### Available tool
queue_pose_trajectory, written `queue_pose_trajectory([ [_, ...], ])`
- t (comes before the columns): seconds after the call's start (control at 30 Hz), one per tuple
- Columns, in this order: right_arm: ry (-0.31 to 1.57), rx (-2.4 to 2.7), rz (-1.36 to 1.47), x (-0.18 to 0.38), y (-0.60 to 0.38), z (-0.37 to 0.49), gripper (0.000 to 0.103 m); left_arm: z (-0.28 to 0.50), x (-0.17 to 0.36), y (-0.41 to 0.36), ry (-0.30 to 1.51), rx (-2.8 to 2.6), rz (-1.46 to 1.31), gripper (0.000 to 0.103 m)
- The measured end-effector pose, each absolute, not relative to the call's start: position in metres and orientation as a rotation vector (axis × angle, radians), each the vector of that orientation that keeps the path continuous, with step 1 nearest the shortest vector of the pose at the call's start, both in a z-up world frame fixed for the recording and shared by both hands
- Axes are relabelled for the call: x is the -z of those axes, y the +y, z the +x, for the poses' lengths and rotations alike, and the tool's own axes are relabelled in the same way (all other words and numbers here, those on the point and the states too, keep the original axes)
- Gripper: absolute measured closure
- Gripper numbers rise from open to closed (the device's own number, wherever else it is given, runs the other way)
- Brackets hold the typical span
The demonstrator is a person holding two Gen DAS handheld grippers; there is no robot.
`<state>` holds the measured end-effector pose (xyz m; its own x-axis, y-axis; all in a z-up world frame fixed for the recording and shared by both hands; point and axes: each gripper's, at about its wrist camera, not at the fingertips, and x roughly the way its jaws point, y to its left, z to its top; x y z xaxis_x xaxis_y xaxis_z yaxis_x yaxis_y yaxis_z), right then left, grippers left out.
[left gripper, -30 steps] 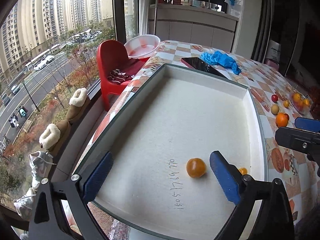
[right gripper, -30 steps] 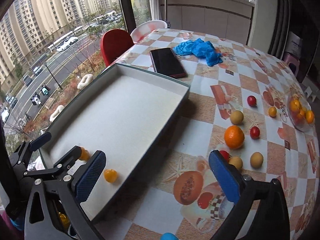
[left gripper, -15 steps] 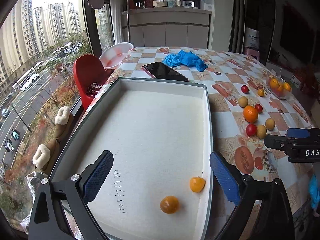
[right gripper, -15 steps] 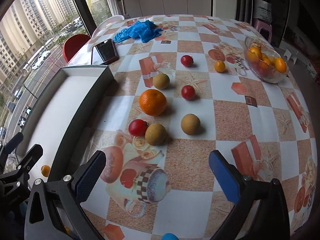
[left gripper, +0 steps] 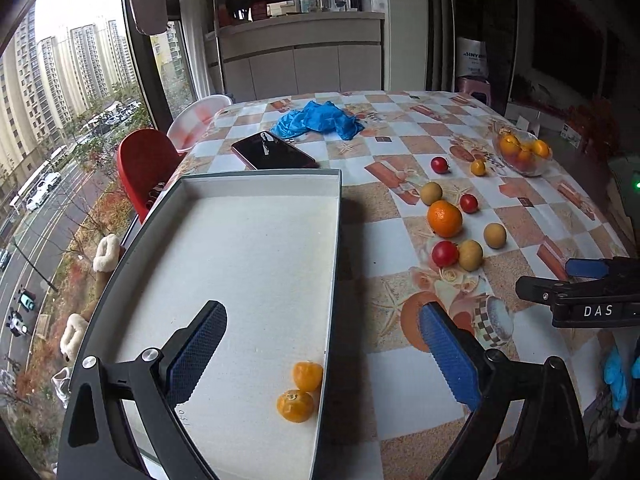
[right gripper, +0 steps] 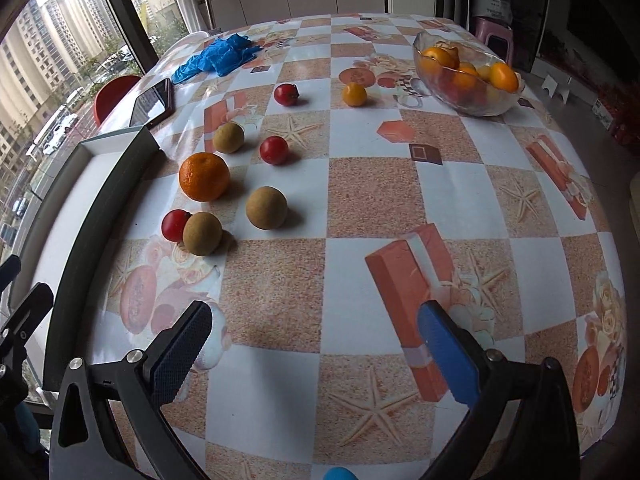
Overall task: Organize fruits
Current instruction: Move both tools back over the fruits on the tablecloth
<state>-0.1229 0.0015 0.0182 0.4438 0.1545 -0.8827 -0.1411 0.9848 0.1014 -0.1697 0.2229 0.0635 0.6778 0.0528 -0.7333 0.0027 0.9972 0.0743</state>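
Observation:
A white tray [left gripper: 260, 184] with a grey rim lies on the table's left; it also shows in the right wrist view [right gripper: 100, 184]. Two small orange fruits [left gripper: 298, 394] lie in its near right corner. My left gripper [left gripper: 320, 344] is open and empty above that corner. Loose fruit lies right of the tray: a big orange [right gripper: 204, 176], three brown round fruits [right gripper: 266, 207], three small red fruits [right gripper: 274, 150] and a small yellow fruit [right gripper: 354, 94]. My right gripper [right gripper: 312, 352] is open and empty above the tablecloth, nearer than the fruit.
A glass bowl [right gripper: 468, 76] of oranges stands at the far right. A dark phone [left gripper: 274, 150] and a blue cloth [left gripper: 320, 120] lie beyond the tray. A red chair [left gripper: 144, 164] and a window are on the left. The table edge runs along the right.
Both grippers have swung to the right, from over the tray toward the loose fruit. Both stayed open and empty. The two fruits in the tray now lie together.

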Motion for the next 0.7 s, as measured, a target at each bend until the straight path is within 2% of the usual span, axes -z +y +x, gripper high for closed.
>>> queue_pose_trajectory([
  [0.7, 1.008, -0.245, -0.145, -0.003, 0.006, -0.118, 0.000, -0.154, -0.035, 0.160, 0.911, 0.089, 0.125, 0.005],
])
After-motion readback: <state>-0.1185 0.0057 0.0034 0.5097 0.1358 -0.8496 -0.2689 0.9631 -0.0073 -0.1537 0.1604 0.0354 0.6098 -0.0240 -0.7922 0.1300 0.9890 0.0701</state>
